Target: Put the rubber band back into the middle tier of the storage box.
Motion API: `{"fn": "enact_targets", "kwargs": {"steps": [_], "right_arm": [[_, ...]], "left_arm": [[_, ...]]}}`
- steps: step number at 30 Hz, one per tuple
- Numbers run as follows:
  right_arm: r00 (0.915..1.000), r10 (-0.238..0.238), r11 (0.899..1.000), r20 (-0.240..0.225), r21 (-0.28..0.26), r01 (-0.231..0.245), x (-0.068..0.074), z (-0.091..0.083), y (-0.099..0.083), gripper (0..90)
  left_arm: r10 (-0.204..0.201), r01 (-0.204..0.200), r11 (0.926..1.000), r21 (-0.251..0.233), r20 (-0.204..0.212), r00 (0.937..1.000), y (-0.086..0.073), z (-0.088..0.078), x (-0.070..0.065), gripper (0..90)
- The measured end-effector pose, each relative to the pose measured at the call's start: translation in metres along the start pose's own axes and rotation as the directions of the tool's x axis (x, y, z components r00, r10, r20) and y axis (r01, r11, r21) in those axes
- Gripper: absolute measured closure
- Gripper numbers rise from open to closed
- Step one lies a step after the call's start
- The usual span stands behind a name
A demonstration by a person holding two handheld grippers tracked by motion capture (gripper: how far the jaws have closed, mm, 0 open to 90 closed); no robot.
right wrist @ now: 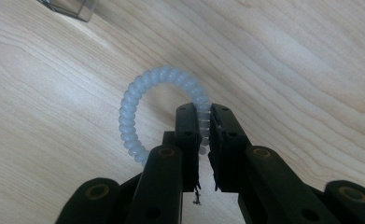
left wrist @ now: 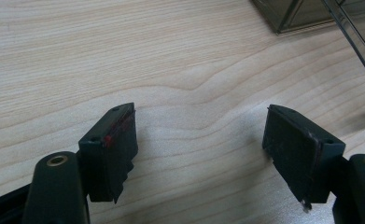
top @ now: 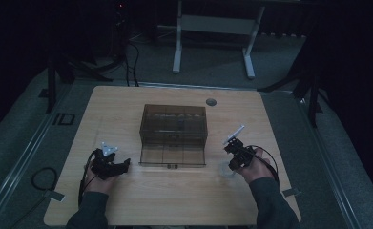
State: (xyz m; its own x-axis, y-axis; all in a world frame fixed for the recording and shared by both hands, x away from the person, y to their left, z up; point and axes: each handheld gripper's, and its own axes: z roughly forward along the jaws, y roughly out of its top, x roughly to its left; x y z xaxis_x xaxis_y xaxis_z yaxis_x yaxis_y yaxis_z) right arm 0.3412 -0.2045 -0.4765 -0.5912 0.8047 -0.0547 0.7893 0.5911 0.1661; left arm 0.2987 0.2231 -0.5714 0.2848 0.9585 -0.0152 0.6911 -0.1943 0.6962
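A pale translucent spiral hair tie lies on the wooden table, faint in the high view. My right gripper is shut on its right side, pinching the coil between both jaws. In the high view the right gripper sits right of a smoky clear plastic box, whose front flap folds down onto the table. My left gripper is open over bare wood, jaws wide apart with nothing between them. It rests left of the box.
A corner of the box shows at the upper right of the left gripper view, and another corner at the top left of the right gripper view. A round grommet sits near the table's far edge. A white desk frame stands beyond.
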Motion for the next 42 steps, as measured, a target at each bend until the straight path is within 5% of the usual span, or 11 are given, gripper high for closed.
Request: {"fn": "enact_targets", "kwargs": {"steps": [42], "right_arm": [[0.9957,-0.093,0.995,-0.009,-0.038,0.092,0.018,-0.04,0.035,82.2]], "left_arm": [[0.002,-0.002,1.0,0.0,0.002,1.0,0.001,0.001,0.0,25.9]]}}
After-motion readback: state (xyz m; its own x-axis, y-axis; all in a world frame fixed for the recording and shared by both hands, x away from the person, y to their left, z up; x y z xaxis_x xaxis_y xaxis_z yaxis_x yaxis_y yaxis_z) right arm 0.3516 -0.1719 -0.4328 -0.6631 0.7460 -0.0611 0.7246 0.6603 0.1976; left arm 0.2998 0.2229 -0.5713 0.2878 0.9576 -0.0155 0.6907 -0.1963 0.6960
